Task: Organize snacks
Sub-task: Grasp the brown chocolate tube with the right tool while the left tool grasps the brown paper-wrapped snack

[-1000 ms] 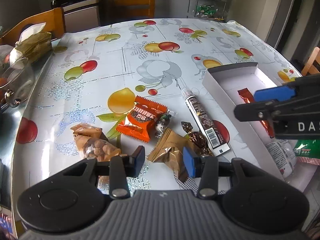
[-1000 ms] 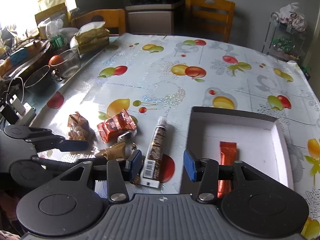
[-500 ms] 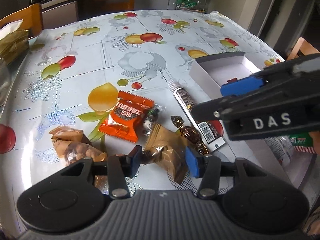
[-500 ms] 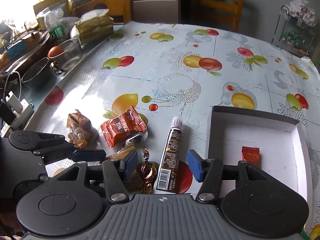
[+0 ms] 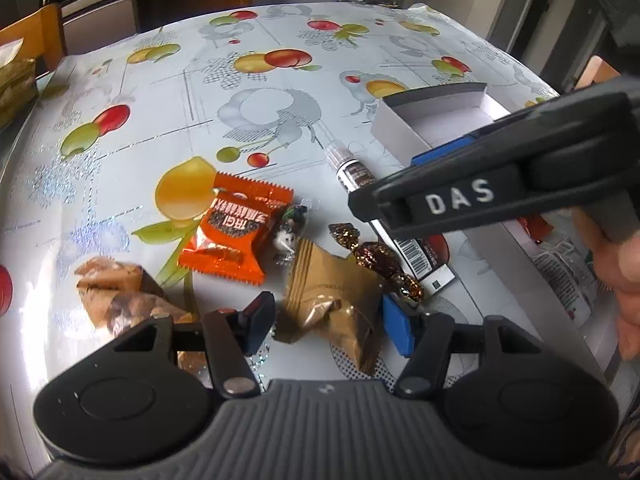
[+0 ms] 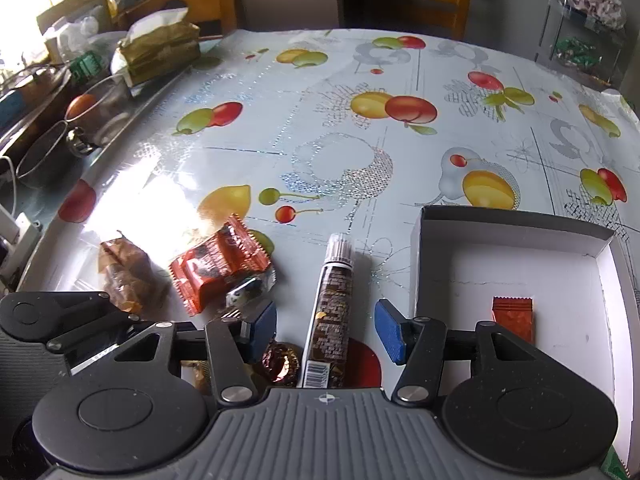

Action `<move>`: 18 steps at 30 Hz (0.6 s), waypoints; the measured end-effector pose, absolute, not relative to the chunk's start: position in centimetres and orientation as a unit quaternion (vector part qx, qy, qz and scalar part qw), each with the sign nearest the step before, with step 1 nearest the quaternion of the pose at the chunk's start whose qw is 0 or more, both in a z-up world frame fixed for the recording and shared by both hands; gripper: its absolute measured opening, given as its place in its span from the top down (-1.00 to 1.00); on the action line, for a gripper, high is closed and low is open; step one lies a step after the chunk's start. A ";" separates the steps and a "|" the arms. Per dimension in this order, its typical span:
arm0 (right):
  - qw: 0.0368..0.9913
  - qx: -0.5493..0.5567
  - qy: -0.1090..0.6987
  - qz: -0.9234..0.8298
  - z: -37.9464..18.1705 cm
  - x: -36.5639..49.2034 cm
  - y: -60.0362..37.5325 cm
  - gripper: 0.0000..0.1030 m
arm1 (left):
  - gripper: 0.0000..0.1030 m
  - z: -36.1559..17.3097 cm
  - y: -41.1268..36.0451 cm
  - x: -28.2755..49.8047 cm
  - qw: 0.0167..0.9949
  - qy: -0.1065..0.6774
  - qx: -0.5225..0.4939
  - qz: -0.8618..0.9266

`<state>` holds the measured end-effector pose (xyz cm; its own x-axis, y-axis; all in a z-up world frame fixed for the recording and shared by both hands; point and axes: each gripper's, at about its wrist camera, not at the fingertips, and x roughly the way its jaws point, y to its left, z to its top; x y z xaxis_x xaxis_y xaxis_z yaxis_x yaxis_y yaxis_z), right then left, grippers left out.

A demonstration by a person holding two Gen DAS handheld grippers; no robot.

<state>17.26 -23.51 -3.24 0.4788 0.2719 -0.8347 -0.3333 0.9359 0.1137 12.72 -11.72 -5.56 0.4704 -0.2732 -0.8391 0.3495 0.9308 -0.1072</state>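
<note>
While the left hand-held gripper [image 5: 326,322] gapes around the tan packet [image 5: 334,302], the right hand-held gripper [image 6: 325,330] straddles, unclosed, the brown stick pack [image 6: 332,312] beside it.

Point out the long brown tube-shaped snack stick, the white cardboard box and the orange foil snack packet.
long brown tube-shaped snack stick [image 6: 333,304], right wrist view, mid-body.
white cardboard box [image 6: 516,222], right wrist view, far wall.
orange foil snack packet [image 5: 234,232], left wrist view, printed front.
</note>
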 end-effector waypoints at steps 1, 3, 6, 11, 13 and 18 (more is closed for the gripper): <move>0.859 -0.032 0.480 0.175 -3.4 17.4 -23.5 -0.06 | -0.15 -5.6 -11.8 12.7 0.857 0.480 0.041 -0.183; 0.857 -0.035 0.484 0.175 -3.7 17.8 -23.3 -0.04 | -0.15 -5.6 -11.9 12.8 0.857 0.478 0.044 -0.187; 0.855 -0.038 0.487 0.175 -4.2 18.2 -23.0 0.00 | -0.15 -5.6 -12.0 12.8 0.855 0.478 0.051 -0.192; 0.852 -0.043 0.491 0.175 -4.8 18.8 -22.7 0.05 | -0.09 -5.6 -11.8 12.8 0.854 0.478 0.052 -0.198; 0.852 -0.045 0.492 0.175 -5.0 19.0 -22.6 0.08 | 0.04 -5.6 -11.8 12.7 0.855 0.476 0.051 -0.203; 0.852 -0.065 0.489 0.177 -5.5 19.1 -22.3 0.45 | 0.26 -5.5 -11.6 12.6 0.854 0.475 0.046 -0.207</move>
